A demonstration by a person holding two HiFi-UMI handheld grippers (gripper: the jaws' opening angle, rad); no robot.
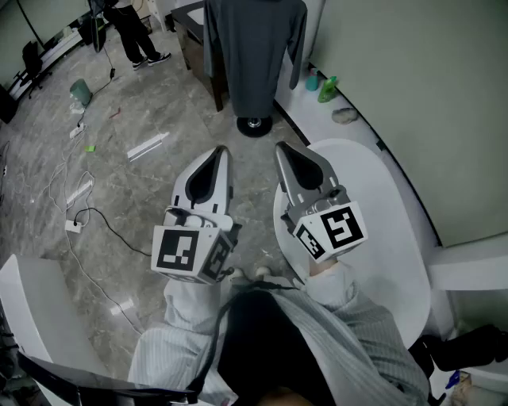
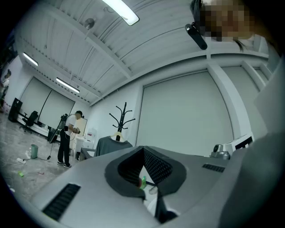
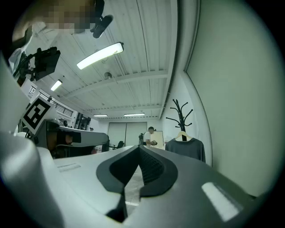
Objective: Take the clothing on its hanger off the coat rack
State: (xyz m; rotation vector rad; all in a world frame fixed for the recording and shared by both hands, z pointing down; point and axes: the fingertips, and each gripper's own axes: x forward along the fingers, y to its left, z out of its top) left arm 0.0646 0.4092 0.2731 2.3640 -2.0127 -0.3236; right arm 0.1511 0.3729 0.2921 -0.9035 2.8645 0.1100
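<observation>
A dark grey sweater (image 1: 254, 47) hangs on a pale hanger (image 3: 181, 135) from a black branched coat rack (image 3: 179, 113), whose round base (image 1: 254, 124) stands on the floor ahead of me. The left gripper view also shows the sweater (image 2: 111, 144) under the rack's branches (image 2: 122, 116), well off in the distance. My left gripper (image 1: 221, 151) and right gripper (image 1: 282, 147) are held side by side in front of my chest, pointing toward the rack and well short of it. Both have their jaws shut with nothing between them.
A white rounded table (image 1: 397, 238) lies at my right along the wall, with a green bottle (image 1: 327, 89) on the ledge beyond. Cables (image 1: 79, 222) trail over the marble floor at left. A person (image 1: 135, 32) stands far back left. A dark desk (image 1: 186, 24) stands behind the rack.
</observation>
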